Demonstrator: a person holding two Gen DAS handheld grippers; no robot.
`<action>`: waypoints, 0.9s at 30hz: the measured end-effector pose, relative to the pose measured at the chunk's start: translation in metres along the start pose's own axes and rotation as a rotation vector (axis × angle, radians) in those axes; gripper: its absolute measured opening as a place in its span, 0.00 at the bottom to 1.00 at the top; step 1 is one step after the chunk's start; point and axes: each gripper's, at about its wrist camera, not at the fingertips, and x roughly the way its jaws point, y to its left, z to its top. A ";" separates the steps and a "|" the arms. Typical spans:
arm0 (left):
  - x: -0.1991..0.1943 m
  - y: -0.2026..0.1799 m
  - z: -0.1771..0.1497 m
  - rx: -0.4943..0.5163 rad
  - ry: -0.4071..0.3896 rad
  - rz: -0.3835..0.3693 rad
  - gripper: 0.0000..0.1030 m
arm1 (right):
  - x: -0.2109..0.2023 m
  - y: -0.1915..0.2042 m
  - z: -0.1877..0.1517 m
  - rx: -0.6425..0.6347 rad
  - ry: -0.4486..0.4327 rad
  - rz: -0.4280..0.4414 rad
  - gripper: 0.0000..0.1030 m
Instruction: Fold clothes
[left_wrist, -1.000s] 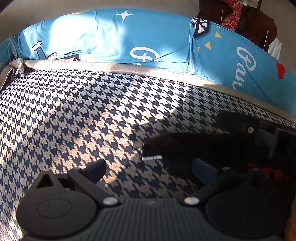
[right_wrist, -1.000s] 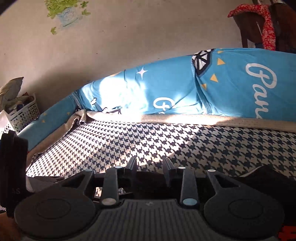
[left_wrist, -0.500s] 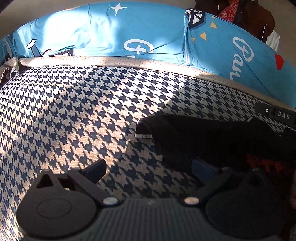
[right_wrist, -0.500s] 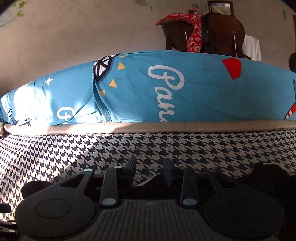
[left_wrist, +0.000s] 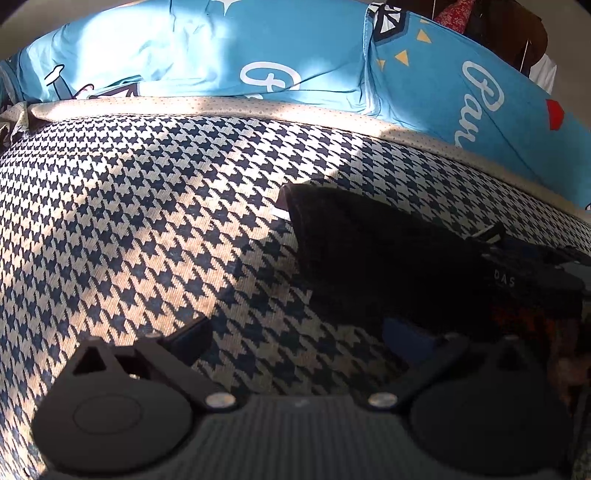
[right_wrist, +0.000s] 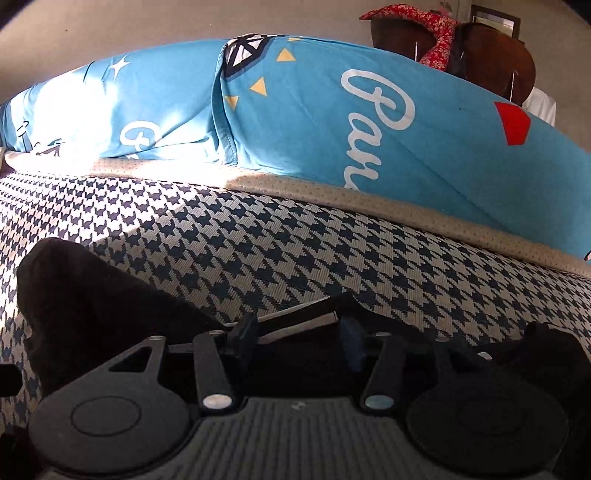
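A black garment (left_wrist: 369, 266) lies on the houndstooth bed cover (left_wrist: 129, 221), with a folded edge and a small white label at its near-left corner. My left gripper (left_wrist: 295, 339) hovers low over the cover, open, its right finger beside the garment and nothing between the fingers. In the right wrist view the same garment (right_wrist: 110, 306) spreads to the left and under the tool. My right gripper (right_wrist: 297, 332) is partly open, and a white-striped edge of the garment lies between its fingers. The right tool's black housing (left_wrist: 517, 280) rests over the garment's far side.
Blue printed pillows (right_wrist: 332, 122) line the back of the bed behind a beige dotted band (right_wrist: 295, 188). A dark wooden chair with a red cloth (right_wrist: 443, 40) stands beyond them against the wall. Sunlight falls across the cover's left half.
The right gripper's fingers have spread apart from their tighter hold on the garment edge, and it has sunk toward the cover. The left gripper stayed open and drew nearer the garment.
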 end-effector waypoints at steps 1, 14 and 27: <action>0.001 0.000 0.000 0.001 0.002 0.001 1.00 | 0.001 0.000 0.000 -0.002 -0.002 0.002 0.44; 0.004 0.000 0.000 0.002 0.015 -0.001 1.00 | 0.003 0.006 0.004 -0.032 0.001 -0.017 0.13; 0.004 -0.001 0.000 0.005 0.017 -0.004 1.00 | 0.002 -0.006 0.001 0.080 0.037 0.011 0.09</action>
